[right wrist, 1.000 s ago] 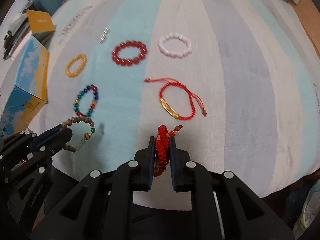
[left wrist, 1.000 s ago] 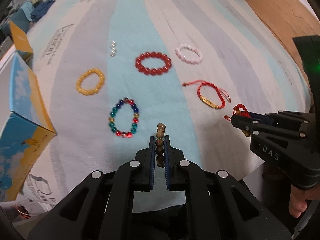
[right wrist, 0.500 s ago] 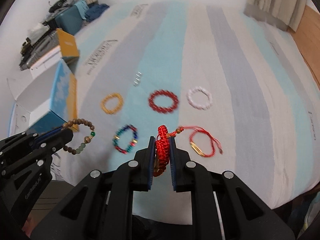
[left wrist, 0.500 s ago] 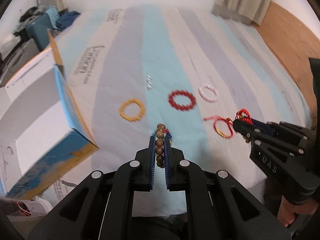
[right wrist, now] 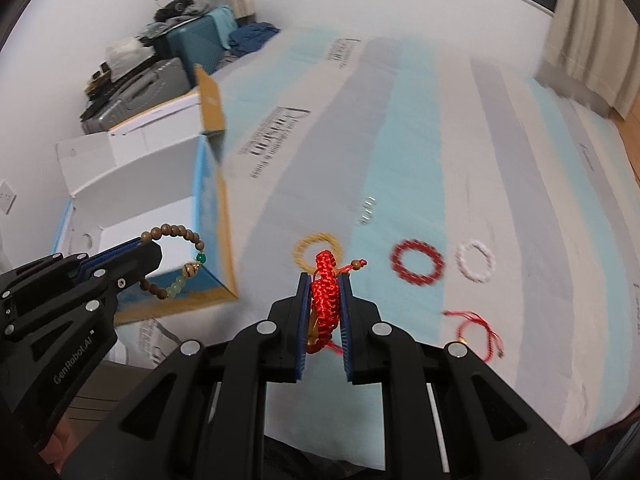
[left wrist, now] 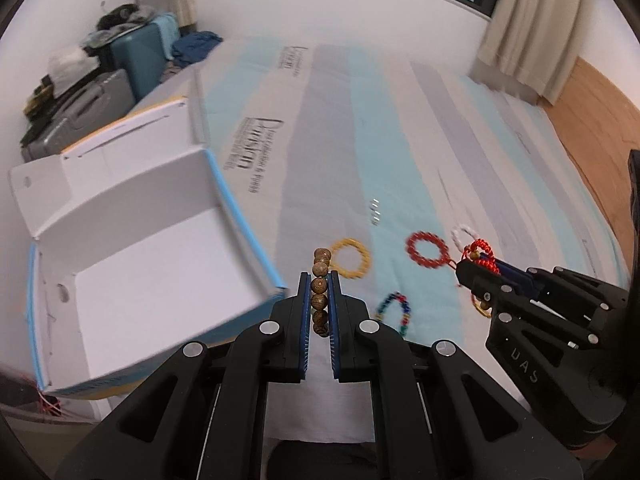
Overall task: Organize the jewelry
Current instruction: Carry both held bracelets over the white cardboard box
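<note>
The left gripper [left wrist: 320, 296] fingers are clenched on a brown wooden bead bracelet [left wrist: 321, 292], held in the air beside the open white box [left wrist: 132, 264]. The right gripper [right wrist: 324, 304] fingers grasp a red woven bracelet [right wrist: 326, 300] — both are above the striped bed [right wrist: 400, 160], where other bracelets lie.

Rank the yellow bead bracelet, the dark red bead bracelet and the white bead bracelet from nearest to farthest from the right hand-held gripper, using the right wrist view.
1. Yellow bead bracelet, just beyond the right hand-held gripper.
2. Dark red bead bracelet, to the right.
3. White bead bracelet, farthest right.
</note>
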`<state>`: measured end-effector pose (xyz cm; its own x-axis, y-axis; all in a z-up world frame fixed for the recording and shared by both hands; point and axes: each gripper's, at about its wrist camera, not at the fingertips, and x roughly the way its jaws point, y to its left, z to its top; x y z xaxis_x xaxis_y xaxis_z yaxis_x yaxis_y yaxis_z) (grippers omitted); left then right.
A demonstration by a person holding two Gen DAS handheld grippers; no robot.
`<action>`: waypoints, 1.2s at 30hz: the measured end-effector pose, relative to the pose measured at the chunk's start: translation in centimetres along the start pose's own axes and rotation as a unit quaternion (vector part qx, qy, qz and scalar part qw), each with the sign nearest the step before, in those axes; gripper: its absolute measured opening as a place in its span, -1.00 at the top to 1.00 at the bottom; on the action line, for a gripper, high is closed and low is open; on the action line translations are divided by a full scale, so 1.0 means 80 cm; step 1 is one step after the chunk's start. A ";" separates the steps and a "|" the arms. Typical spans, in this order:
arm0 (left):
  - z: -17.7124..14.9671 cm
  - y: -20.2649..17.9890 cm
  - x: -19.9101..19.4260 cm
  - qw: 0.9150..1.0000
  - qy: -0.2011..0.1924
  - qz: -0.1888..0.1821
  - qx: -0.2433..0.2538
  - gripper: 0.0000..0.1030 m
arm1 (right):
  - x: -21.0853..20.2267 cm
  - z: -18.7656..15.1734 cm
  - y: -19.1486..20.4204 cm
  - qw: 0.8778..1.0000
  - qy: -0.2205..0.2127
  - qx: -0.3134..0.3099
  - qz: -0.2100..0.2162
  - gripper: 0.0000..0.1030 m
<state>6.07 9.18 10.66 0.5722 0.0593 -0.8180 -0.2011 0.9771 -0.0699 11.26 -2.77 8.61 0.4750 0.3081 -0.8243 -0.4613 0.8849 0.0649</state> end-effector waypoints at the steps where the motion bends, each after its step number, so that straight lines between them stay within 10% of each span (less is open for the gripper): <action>1: 0.001 0.009 -0.004 1.000 -0.003 0.005 -0.004 0.86 | 0.001 0.002 0.008 1.000 0.001 -0.004 0.003 0.76; 19: -0.015 0.193 -0.019 0.995 0.006 0.054 -0.085 0.86 | 0.053 0.038 0.201 0.993 0.022 -0.097 0.067 0.76; 36: -0.051 0.290 0.068 0.982 0.117 0.054 -0.140 0.86 | 0.196 0.048 0.262 0.974 0.182 -0.122 0.053 0.75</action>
<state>1.30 31.32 2.26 0.3442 0.0800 -0.9355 -0.4800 0.8713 -0.1021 11.89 21.95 -0.80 0.1382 0.2097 -0.9679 -0.6785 0.7320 0.0617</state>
